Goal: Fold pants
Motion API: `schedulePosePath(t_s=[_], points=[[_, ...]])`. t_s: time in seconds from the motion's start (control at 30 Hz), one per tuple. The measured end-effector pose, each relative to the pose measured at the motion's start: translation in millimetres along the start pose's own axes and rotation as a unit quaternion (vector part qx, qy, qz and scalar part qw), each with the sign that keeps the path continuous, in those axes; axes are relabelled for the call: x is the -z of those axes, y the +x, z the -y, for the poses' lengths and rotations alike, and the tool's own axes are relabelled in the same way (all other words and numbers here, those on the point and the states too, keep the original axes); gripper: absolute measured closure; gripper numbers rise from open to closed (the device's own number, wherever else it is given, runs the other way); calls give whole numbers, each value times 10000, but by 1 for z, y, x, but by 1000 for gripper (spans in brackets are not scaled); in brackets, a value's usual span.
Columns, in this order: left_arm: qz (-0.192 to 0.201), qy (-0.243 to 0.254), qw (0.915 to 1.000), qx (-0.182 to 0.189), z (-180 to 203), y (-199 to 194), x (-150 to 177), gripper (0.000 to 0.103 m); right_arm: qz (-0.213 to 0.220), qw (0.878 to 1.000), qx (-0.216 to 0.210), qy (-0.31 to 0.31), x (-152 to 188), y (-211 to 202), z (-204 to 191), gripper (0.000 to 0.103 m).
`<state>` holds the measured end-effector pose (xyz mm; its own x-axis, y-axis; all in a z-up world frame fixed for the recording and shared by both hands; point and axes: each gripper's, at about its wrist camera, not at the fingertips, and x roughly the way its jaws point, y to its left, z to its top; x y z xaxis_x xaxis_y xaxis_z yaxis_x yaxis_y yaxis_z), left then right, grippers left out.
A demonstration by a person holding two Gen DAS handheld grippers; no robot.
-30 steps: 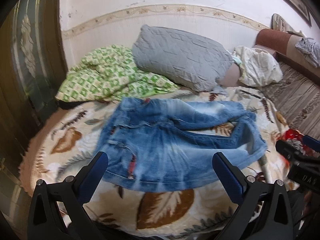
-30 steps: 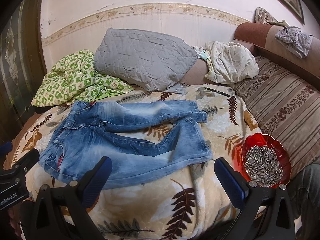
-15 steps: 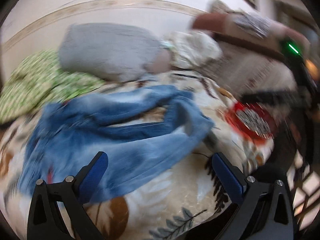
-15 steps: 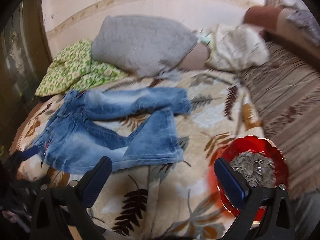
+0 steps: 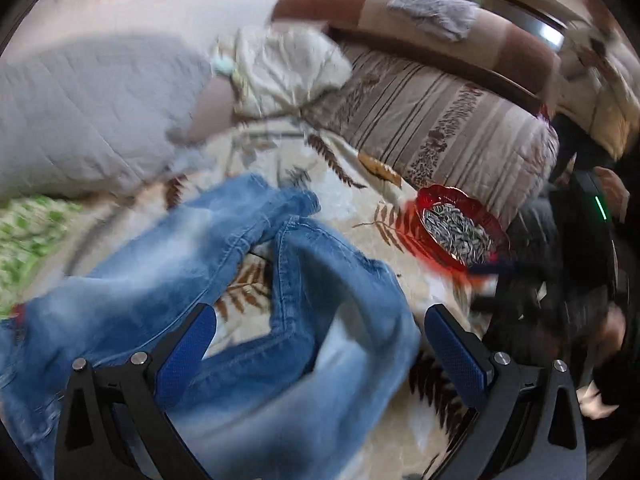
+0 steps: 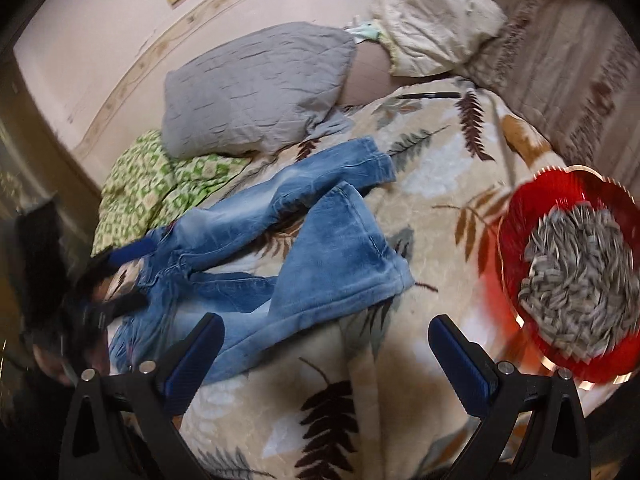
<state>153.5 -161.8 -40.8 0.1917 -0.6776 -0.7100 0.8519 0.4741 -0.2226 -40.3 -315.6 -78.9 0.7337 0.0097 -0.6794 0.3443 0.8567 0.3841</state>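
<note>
Blue jeans (image 6: 304,240) lie spread on a leaf-patterned blanket (image 6: 432,184), the two legs splayed apart and pointing right. In the left wrist view the jeans (image 5: 224,272) fill the lower middle, blurred. My left gripper (image 5: 320,344) is open and empty, close above the nearer leg. My right gripper (image 6: 324,356) is open and empty, above the blanket just in front of the nearer leg's hem. The left gripper (image 6: 120,276) also shows blurred in the right wrist view, at the jeans' waist end.
A red bowl of sunflower seeds (image 6: 572,272) sits on the blanket right of the jeans; it also shows in the left wrist view (image 5: 456,232). A grey pillow (image 6: 256,84), a green patterned cloth (image 6: 152,188) and a cream bundle (image 6: 432,20) lie behind. A striped sofa back (image 5: 440,120) stands on the right.
Both grippers have swung fast: the left view turned right toward the legs and the bowl and came closer. The right view tilted and moved nearer the leg hems. The jeans have not moved.
</note>
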Motion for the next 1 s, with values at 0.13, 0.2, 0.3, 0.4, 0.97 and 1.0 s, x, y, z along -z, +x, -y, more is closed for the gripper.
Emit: schedulePosePath(t_s=[0.13, 0.2, 0.3, 0.4, 0.97, 1.0], points=[[-625, -680, 9939, 603, -23, 53, -33, 0, 314, 9980, -16, 548, 11, 9, 4, 7], [-957, -1017, 9856, 955, -30, 78, -45, 0, 378, 9954, -142, 868, 13, 15, 11, 12], [-1274, -1373, 9740, 1274, -33, 107, -58, 0, 430, 9908, -155, 1277, 12, 26, 25, 17], [-1606, -1397, 9683, 1311, -34, 132, -67, 0, 388, 9859, -73, 1626, 14, 38, 38, 21], [-2459, -1645, 9512, 872, -62, 198, -72, 20, 290, 9616, -135, 2725, 7, 97, 63, 44], [-2444, -1618, 9519, 889, -61, 198, -72, 30, 308, 9614, -130, 2731, 6, 98, 63, 45]])
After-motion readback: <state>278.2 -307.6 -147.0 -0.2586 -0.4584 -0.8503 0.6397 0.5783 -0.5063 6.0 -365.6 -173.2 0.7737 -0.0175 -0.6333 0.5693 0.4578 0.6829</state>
